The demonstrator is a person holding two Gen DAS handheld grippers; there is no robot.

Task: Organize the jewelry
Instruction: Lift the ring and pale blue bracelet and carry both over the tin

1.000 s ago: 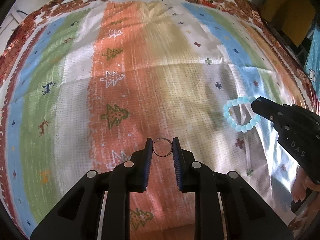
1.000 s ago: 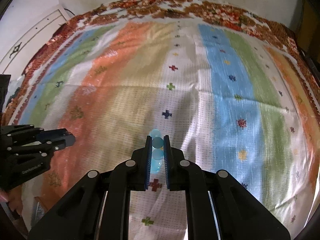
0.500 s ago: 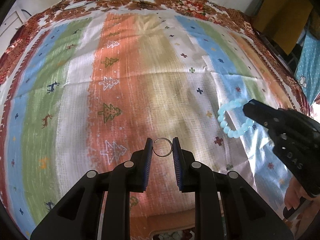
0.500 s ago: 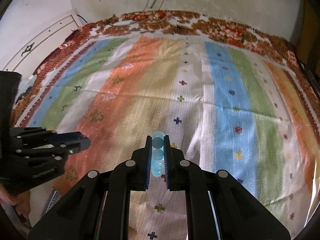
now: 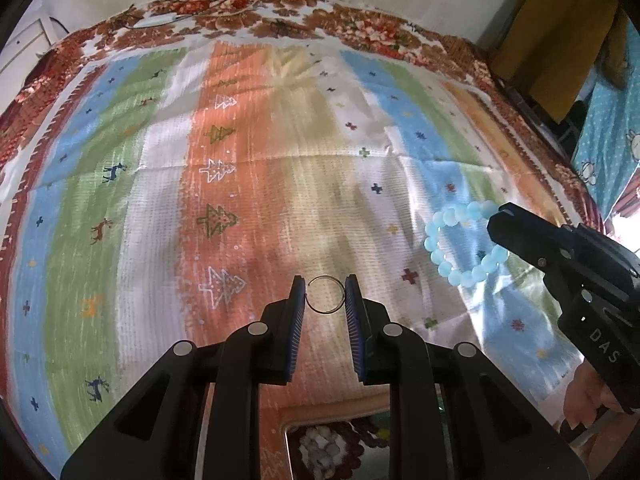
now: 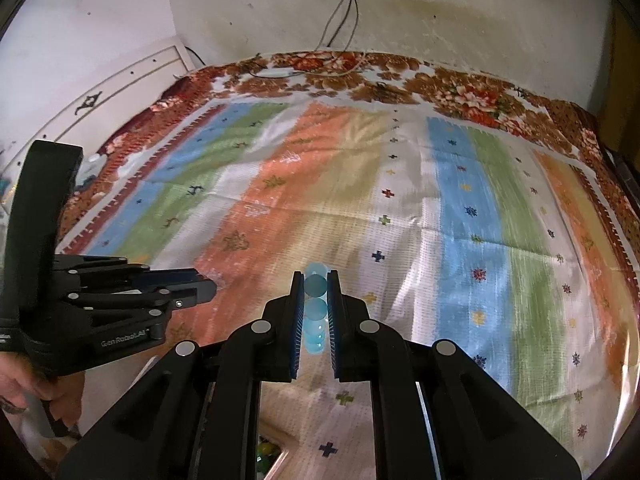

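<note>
My left gripper (image 5: pixel 325 294) is shut on a thin silver ring (image 5: pixel 325 295), held upright between the blue pads above the striped cloth. My right gripper (image 6: pixel 314 286) is shut on a light blue bead bracelet (image 6: pixel 314 308), seen edge-on between its pads. In the left wrist view the bracelet (image 5: pixel 460 240) hangs as a loop from the right gripper's tip (image 5: pixel 500 216) at the right. In the right wrist view the left gripper (image 6: pixel 204 290) reaches in from the left. Both are lifted above the cloth.
A striped cloth (image 5: pixel 248 184) with tree and deer patterns covers a bed with a floral blanket (image 6: pixel 460 92). A box with beaded jewelry (image 5: pixel 320 448) shows below the left gripper. A wall with cables (image 6: pixel 340 12) stands behind. A yellow cabinet (image 5: pixel 560 32) stands at the right.
Both grippers have risen and pulled back from the cloth with the ring and the bracelet still held. The jewelry box has come into view at the bottom.
</note>
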